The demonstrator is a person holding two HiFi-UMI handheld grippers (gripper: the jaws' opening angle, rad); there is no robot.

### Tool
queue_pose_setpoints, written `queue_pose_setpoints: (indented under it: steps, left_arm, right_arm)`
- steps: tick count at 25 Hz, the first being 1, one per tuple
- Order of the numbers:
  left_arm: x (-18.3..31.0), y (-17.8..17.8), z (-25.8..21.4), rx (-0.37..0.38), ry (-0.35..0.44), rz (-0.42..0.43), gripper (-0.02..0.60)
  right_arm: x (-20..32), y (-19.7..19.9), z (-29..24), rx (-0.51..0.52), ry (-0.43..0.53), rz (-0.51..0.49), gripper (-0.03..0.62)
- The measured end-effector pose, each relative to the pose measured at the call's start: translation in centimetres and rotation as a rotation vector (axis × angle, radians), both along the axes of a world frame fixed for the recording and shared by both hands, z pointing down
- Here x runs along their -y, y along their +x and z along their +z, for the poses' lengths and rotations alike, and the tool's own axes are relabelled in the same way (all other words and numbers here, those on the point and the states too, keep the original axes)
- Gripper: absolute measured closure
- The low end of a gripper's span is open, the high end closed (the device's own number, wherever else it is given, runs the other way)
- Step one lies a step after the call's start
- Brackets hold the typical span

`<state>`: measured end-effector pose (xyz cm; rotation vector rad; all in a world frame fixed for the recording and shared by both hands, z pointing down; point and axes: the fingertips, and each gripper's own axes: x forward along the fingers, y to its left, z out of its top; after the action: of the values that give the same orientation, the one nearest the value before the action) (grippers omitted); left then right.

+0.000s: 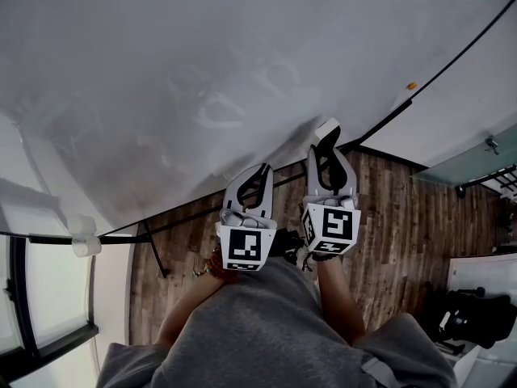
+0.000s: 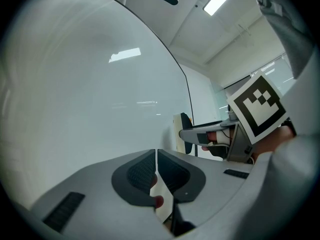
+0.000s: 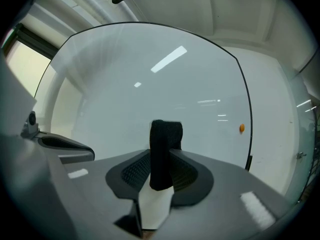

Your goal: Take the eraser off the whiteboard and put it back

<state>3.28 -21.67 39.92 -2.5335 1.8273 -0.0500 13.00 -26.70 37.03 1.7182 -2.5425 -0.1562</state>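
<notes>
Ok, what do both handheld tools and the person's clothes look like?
Both are light-grey plastic: the left tool and right tool have dark ribbed pads and a white cube with black square markers at the rear. The person wears a grey garment.

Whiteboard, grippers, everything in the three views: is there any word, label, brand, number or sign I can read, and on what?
No readable text anywhere.
whiteboard: only faint wiped smears, illegible.
marker cubes: black-and-white square patterns, no letters or numbers.
eraser: plain black, no label showing.
</notes>
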Motion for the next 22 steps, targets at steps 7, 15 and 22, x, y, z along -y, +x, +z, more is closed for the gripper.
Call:
queue_pose_setpoints:
  steps: [7, 15, 22]
  left_arm:
    - [0.9, -0.1, 0.0, -0.008, 0.006, 0.004, 0.574]
    - [1.6, -0.6, 0.2, -0.015, -0.001, -0.003, 0.574]
    - [2.0, -0.7, 0.5, -0.015, -0.010, -0.001, 0.574]
  right_arm:
    - [1.1, -0.9, 0.1, -0.012, -0.004, -0.015, 0.480]
    - [1.9, -1.3, 0.2, -0.019, -0.010, -0.024, 0.480]
    - [2.1, -1.6, 0.2, -0.024, -0.011, -0.022, 0.479]
